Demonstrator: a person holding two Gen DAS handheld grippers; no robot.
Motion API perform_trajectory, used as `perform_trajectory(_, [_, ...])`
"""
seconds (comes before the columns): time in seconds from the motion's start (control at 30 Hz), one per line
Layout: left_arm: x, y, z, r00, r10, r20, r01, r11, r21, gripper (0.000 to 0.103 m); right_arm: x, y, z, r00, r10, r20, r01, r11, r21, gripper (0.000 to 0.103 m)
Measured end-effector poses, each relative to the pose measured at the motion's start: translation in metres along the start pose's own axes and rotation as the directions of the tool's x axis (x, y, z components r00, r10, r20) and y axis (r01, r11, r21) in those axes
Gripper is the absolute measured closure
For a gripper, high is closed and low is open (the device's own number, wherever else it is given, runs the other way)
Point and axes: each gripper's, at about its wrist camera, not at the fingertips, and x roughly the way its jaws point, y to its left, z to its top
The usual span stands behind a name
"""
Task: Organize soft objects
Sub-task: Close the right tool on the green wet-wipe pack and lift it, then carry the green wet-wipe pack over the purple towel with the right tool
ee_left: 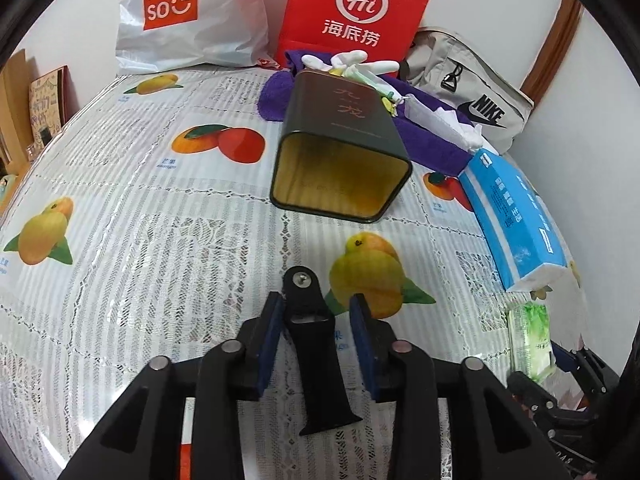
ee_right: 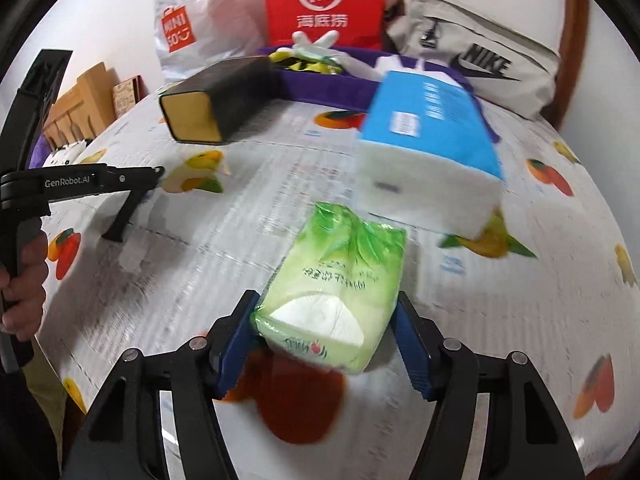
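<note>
My right gripper [ee_right: 326, 336] is shut on a green tissue pack [ee_right: 340, 280] and holds it over the tablecloth; the pack also shows in the left wrist view [ee_left: 532, 340]. A blue tissue pack [ee_right: 432, 140] lies just beyond it, also seen at the right of the left wrist view [ee_left: 516, 216]. A dark rectangular tin [ee_left: 340, 160] lies on its side, its open gold mouth facing me; in the right wrist view the tin [ee_right: 224, 100] is at the back left. My left gripper [ee_left: 316, 316] is open and empty, resting low in front of the tin.
A purple towel [ee_left: 432, 140] with white gloves [ee_left: 352, 60] and small items lies behind the tin. A Miniso bag [ee_left: 188, 16], a red Haidilao bag [ee_left: 356, 8] and a grey Nike bag [ee_left: 468, 92] stand against the wall. The fruit-print tablecloth [ee_left: 140, 208] covers the table.
</note>
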Motion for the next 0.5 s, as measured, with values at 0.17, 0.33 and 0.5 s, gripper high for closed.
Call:
perform_trajectory(0.17, [0.002, -0.015, -0.002, 0.999, 0.033, -0.004, -0.032, 0.997, 0.069, 0.052, -0.001, -0.011, -0.001, 1.000, -0.006, 0.007, 0.005, 0.999, 0.044, 0.037])
perform_trajectory(0.33, [0.002, -0.030, -0.009, 0.986, 0.166, -0.019, -0.162, 0.976, 0.148, 0.052, 0.004, -0.012, 0.005, 1.000, -0.020, 0.017, 0.019, 0.998, 0.065, 0.035])
perform_trajectory(0.5, [-0.006, -0.026, -0.014, 0.980, 0.200, 0.009, -0.199, 0.972, 0.122, 0.077, 0.008, -0.011, 0.009, 0.998, -0.044, 0.046, 0.041, 0.998, 0.056, 0.038])
